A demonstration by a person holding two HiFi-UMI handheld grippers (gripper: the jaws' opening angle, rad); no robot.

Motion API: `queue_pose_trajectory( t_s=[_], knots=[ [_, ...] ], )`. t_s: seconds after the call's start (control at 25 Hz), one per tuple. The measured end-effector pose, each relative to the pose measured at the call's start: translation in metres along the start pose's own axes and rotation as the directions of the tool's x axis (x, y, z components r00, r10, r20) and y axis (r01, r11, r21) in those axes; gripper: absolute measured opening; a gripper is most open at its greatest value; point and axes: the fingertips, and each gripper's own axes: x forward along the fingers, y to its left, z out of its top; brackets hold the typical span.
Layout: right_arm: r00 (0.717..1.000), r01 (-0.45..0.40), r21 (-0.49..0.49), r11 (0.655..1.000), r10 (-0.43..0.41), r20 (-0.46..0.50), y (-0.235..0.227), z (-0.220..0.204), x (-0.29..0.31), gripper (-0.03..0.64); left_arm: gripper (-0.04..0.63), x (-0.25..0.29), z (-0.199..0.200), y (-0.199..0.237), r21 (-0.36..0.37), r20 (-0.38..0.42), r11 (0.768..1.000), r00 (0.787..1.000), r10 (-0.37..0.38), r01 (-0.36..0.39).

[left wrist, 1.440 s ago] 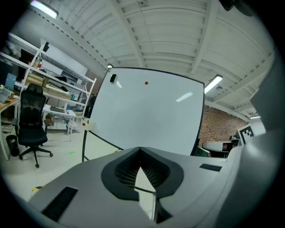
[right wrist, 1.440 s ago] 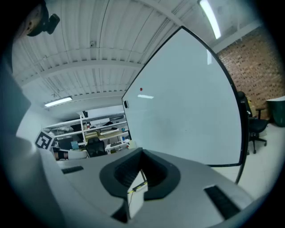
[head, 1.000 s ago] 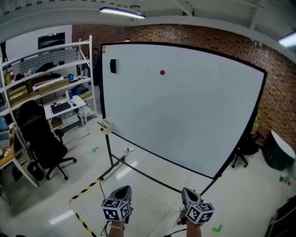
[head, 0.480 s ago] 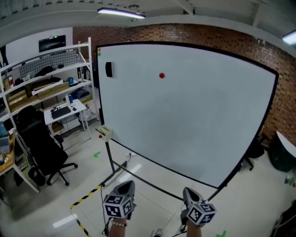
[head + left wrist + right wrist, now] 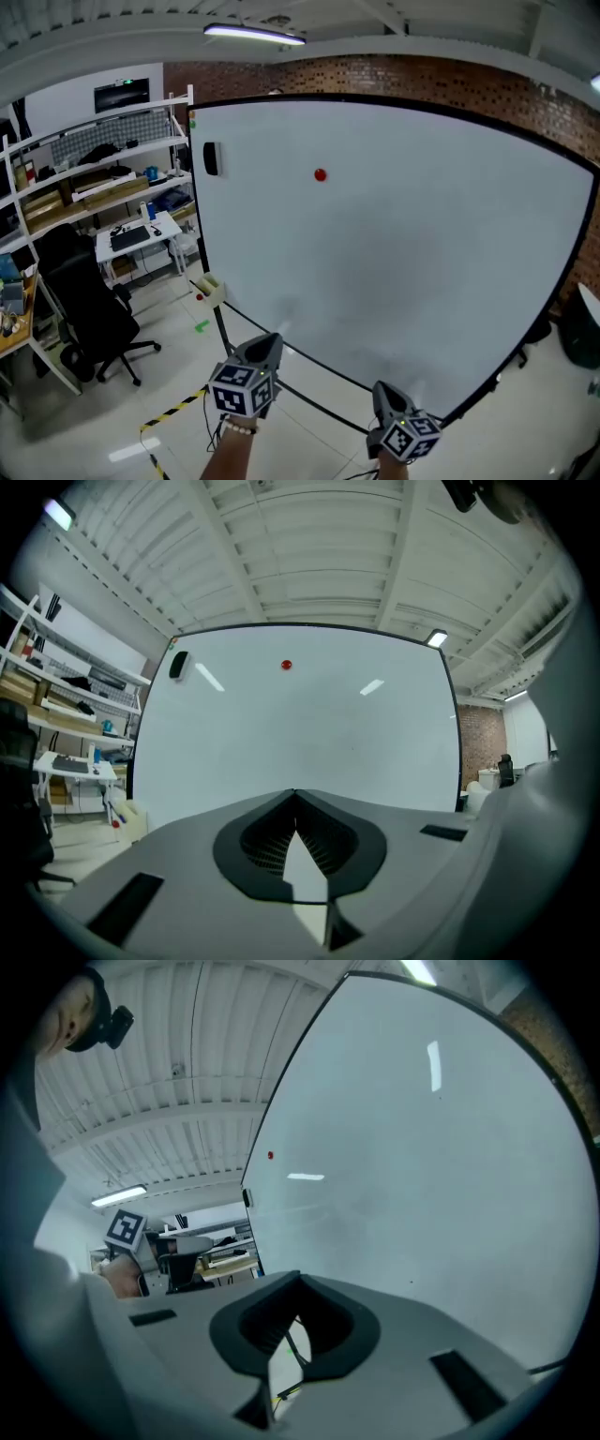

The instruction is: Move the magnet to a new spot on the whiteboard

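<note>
Closer than a second ago, the whiteboard (image 5: 403,272) fills more of the head view, and the left gripper (image 5: 266,345) has risen toward the board's lower edge. The right gripper (image 5: 382,392) hangs lower, beside it. Both point up at the white surface and stand clear of it.

Each gripper view shows the jaws drawn together, tip against tip, with nothing between them. Neither gripper holds or touches anything.

The small red magnet (image 5: 321,174) sits high on the board, left of centre, well apart from both grippers. A black eraser (image 5: 210,158) clings near the board's top left corner, to the left of the magnet. A pale tray (image 5: 211,289) with a red item in it juts from the frame at the board's lower left.

To the left of the board, a black office chair (image 5: 89,300) stands on the floor before white shelving (image 5: 103,150) stacked with boxes. A brick wall (image 5: 450,80) runs behind the board's top edge.
</note>
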Motion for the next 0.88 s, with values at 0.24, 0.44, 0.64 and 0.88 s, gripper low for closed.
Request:
queue_pose_trajectory(
  t_s=[0.24,0.44,0.64,0.88],
  knots=[
    [1.0,0.004,-0.001,1.0,-0.004,0.018,-0.016,0.014,0.019,0.009,0.011,0.062,0.081,-0.002,0.088,0.081,0.994,0.995,-0.067,0.059],
    [0.999,0.032,0.0,0.999,-0.032,0.038,-0.014,0.015,0.022,0.009,0.119,0.106,0.152,-0.006,0.154,0.158,0.981,0.977,-0.143,0.118],
    [0.997,0.059,-0.006,0.998,-0.059,0.058,-0.017,0.021,0.024,0.009,0.142,0.144,0.219,0.0,0.235,0.227,0.969,0.965,-0.135,0.08],
    [0.995,0.089,-0.034,0.995,-0.087,0.057,-0.02,0.046,0.037,0.009,0.183,0.183,0.271,0.007,0.276,0.224,0.96,0.969,-0.106,0.042]
  ],
)
